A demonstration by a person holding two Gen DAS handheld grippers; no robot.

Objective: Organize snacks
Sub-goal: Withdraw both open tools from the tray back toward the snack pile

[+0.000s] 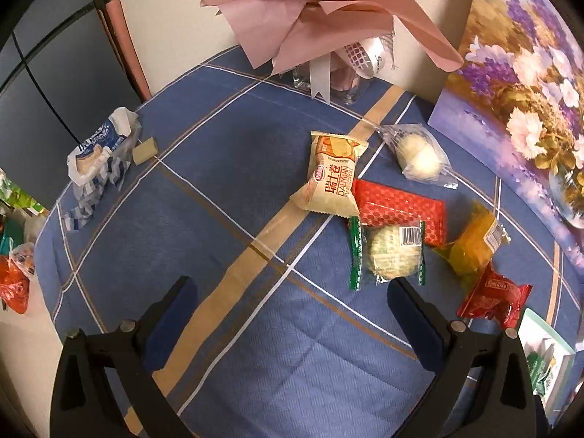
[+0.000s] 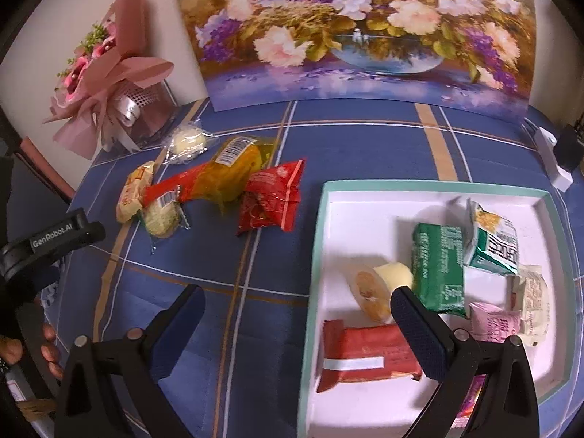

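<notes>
Several wrapped snacks lie on the blue checked tablecloth (image 1: pixel 219 189): a cream Swiss-roll packet (image 1: pixel 332 179), a flat red packet (image 1: pixel 401 208), a green-edged round cake (image 1: pixel 390 255), a yellow packet (image 1: pixel 471 244), a small red packet (image 1: pixel 492 297) and a clear-wrapped white bun (image 1: pixel 418 155). My left gripper (image 1: pixel 292 292) is open and empty, just short of the green-edged cake. My right gripper (image 2: pixel 297 299) is open and empty over the left edge of the white tray (image 2: pixel 365 197), which holds several snacks, among them a green packet (image 2: pixel 438 266) and a red bar (image 2: pixel 368 357). The small red packet also shows in the right wrist view (image 2: pixel 272 197).
A pink paper bouquet in a glass vase (image 1: pixel 325 18) stands at the back. A flower painting (image 2: pixel 365 36) leans on the wall. An opened blue-white wrapper (image 1: pixel 102 149) and a small beige block (image 1: pixel 145 150) lie at the table's left. A white-black device (image 2: pixel 558 153) sits far right.
</notes>
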